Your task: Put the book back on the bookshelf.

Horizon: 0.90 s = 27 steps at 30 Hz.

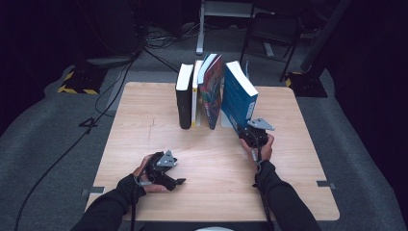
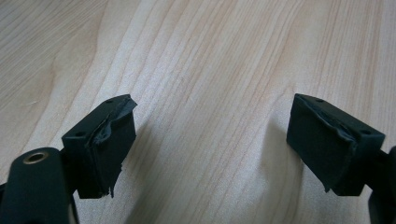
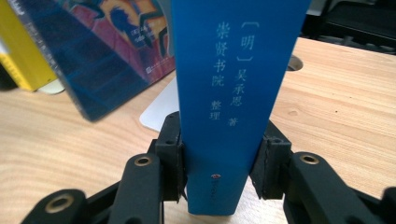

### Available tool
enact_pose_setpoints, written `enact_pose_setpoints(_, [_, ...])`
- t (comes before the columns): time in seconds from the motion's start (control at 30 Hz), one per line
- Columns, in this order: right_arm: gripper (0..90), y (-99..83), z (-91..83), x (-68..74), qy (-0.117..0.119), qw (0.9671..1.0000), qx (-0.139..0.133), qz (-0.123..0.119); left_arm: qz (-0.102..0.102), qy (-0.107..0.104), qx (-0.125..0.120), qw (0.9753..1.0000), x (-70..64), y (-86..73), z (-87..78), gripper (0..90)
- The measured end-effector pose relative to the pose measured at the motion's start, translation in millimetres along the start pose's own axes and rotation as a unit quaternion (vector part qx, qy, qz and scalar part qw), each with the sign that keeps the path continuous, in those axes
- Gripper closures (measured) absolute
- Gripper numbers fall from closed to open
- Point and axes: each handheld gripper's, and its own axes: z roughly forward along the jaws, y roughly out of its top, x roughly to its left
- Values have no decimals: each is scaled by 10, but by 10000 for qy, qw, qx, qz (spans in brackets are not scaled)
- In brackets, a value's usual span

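Right gripper [image 3: 219,175] clamped on the lower spine of the blue book [image 3: 236,84], one black pad on each side, the book standing tilted between the fingers [image 3: 172,161]. Just left of those fingers, a colourful book [image 1: 211,91] leaning, then a yellow-edged book [image 1: 196,91] and a black book [image 1: 184,96]. Left gripper [image 2: 210,144] spread wide, nothing between its fingers [image 2: 114,140] but bare table [image 2: 210,56].

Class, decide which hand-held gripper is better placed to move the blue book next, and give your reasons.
Right. The right hand-held gripper already clamps the blue book by its spine, while the left hand-held gripper hangs open above bare table.
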Motion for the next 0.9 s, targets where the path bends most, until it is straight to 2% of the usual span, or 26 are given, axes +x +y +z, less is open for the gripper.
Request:
enact_pose_setpoints(0.13, [607, 30, 78, 43, -131, 9996, -51, 251, 1, 1, 1, 10000, 0, 0, 0, 158])
enact_pose_setpoints(0.23, [607, 62, 123, 76, -216, 9992, -19, 346, 0, -4, 0, 10000, 1, 0, 0, 158])
enact_pose_setpoints(0.47, [604, 97, 164, 141, -269, 9993, 1, 258, 3, -7, 1, 10000, 1, 1, 1, 157])
enact_pose_setpoints(0.67, [600, 137, 192, 136, -239, 9994, 72, 249, 8, -18, 2, 10000, 1, 3, 3, 157])
enact_pose_setpoints(0.73, [596, 146, 196, 132, -235, 9994, 78, 261, 11, -19, 2, 10000, 2, 3, 3, 157])
enact_pose_setpoints(0.83, [570, 178, 198, 103, -128, 9988, 113, 457, 7, -13, -1, 10000, -1, 2, 3, 158])
enact_pose_setpoints(0.9, [566, 185, 195, 101, -115, 9989, 127, 441, 5, -13, -2, 10000, -2, 2, 3, 158])
